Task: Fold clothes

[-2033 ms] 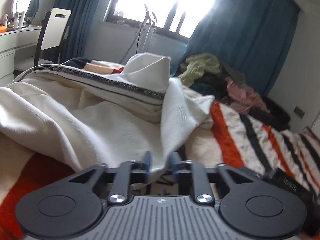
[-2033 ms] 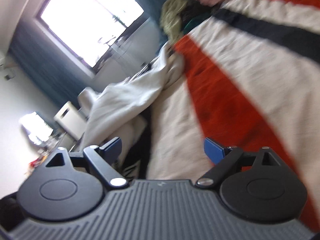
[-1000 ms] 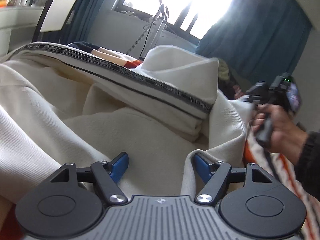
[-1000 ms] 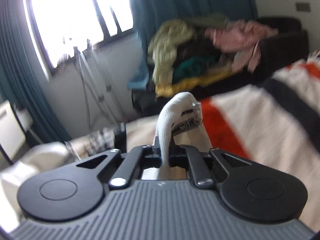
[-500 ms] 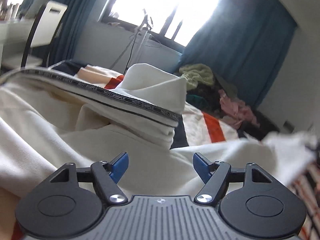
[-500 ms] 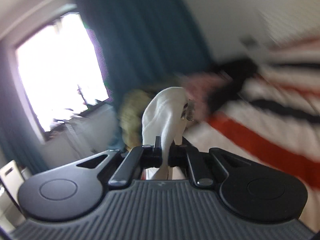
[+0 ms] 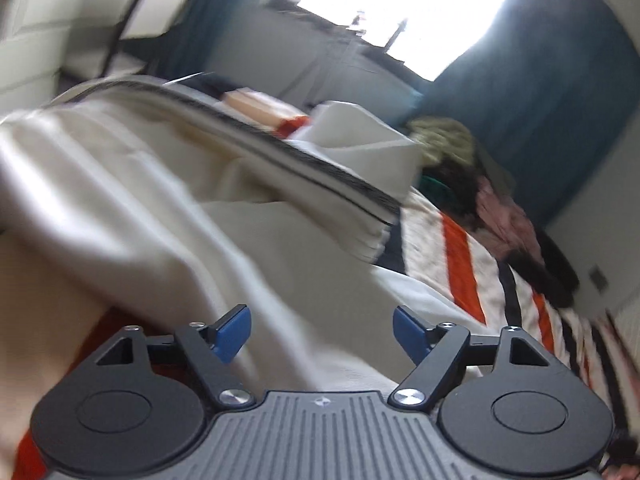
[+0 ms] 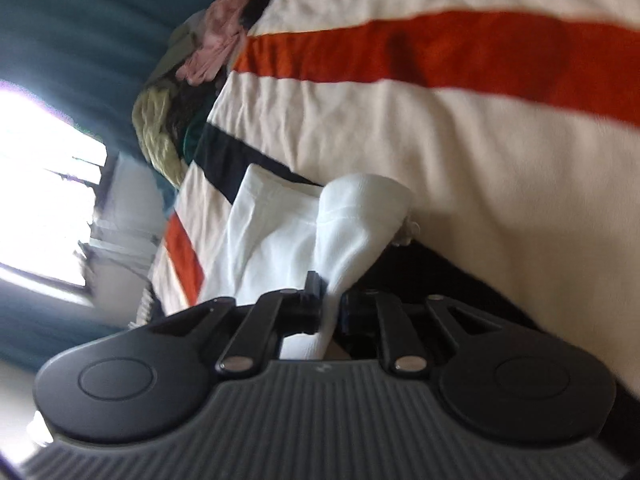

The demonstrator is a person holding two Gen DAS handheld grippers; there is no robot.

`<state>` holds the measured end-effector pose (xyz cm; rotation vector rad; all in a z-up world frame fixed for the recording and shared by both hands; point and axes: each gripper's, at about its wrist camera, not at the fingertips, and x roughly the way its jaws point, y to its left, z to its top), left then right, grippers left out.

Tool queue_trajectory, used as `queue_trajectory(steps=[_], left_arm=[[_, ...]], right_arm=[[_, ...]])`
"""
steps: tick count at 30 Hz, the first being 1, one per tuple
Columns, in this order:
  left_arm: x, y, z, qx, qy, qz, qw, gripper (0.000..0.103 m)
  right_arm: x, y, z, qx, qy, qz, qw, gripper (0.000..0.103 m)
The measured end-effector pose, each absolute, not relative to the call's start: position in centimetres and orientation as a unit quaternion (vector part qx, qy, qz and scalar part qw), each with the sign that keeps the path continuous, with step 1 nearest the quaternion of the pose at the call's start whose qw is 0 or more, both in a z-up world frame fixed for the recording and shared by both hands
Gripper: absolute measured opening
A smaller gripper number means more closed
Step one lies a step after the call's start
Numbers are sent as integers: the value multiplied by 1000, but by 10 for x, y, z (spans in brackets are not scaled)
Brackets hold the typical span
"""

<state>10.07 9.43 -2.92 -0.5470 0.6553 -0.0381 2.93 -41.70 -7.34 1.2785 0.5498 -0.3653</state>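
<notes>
Two hand-held grippers are mine here, one in each hand. My left hand-held gripper [image 7: 322, 332] has its blue fingers [image 7: 234, 330] spread wide apart with nothing between them; it hangs just above a cream garment [image 7: 140, 208] that lies rumpled across the bed [image 7: 460, 248]. A dark printed band [image 7: 280, 152] runs along one folded edge of that garment, and the cloth passes under and between my open fingers without my being able to tell whether it touches them. My right hand-held gripper [image 8: 330, 312] is pressed together on a fold of white cloth [image 8: 344, 232], which bunches up out of the jaws and spreads onto the striped bedspread [image 8: 460, 128] with its cream, orange and black bands. The right view is rolled sideways and partly blurred. At the far end of the bed sits a heap of other clothes [image 7: 472, 176], yellowish, green, dark and pink, against a teal curtain [image 7: 560, 100]. A bright window [image 7: 400, 4] glares behind, and a white chair [image 7: 160, 4] stands at the far left by a pale desk [image 7: 32, 40].
</notes>
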Motion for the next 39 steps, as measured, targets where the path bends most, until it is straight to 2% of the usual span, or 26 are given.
queue_trajectory(steps=[1, 2, 3, 5, 10, 15, 17, 18, 21, 24, 27, 31, 32, 33, 35, 36, 37, 39], left_arm=[[99, 103, -29, -281, 322, -8, 904, 81], [99, 112, -27, -289, 331, 0, 898, 82], [99, 120, -25, -297, 340, 9, 892, 82], [104, 130, -22, -277, 359, 22, 891, 88], [114, 178, -29, -324, 377, 58, 866, 88], [106, 236, -58, -480, 343, 74, 804, 90], [95, 256, -71, -557, 304, 89, 768, 90], [89, 265, -74, -584, 278, 98, 757, 90], [79, 283, -77, -592, 228, 147, 759, 89], [79, 291, -81, -587, 201, 177, 764, 78], [88, 290, -84, -581, 196, 188, 767, 70], [94, 290, -81, -562, 195, 198, 779, 67], [94, 290, -80, -557, 195, 201, 782, 59], [95, 290, -79, -551, 195, 203, 785, 54], [97, 291, -76, -540, 195, 208, 792, 35], [95, 290, -74, -532, 191, 212, 797, 30], [94, 291, -71, -522, 188, 217, 803, 16], [88, 288, -58, -499, 167, 220, 821, 15]], right_arm=[[27, -417, -74, 593, 248, -168, 747, 51], [25, -417, -75, 598, 245, -170, 744, 67], [23, -417, -75, 602, 243, -172, 741, 72], [21, -420, -77, 607, 236, -162, 741, 74], [18, -428, -90, 645, 219, -140, 719, 73], [21, -435, -96, 652, 219, -150, 710, 54], [23, -440, -95, 644, 221, -159, 715, 37], [24, -446, -95, 637, 218, -160, 722, 34], [25, -458, -101, 626, 220, -172, 728, 32], [26, -458, -106, 631, 223, -173, 722, 29], [32, -458, -103, 616, 226, -177, 733, 29], [35, -459, -102, 604, 231, -176, 742, 26], [35, -458, -100, 594, 234, -178, 749, 22], [34, -458, -97, 583, 238, -181, 756, 20], [32, -457, -91, 571, 233, -184, 766, 17], [31, -457, -88, 570, 227, -184, 768, 15], [29, -456, -85, 569, 217, -186, 771, 14], [23, -455, -77, 568, 195, -191, 776, 13]])
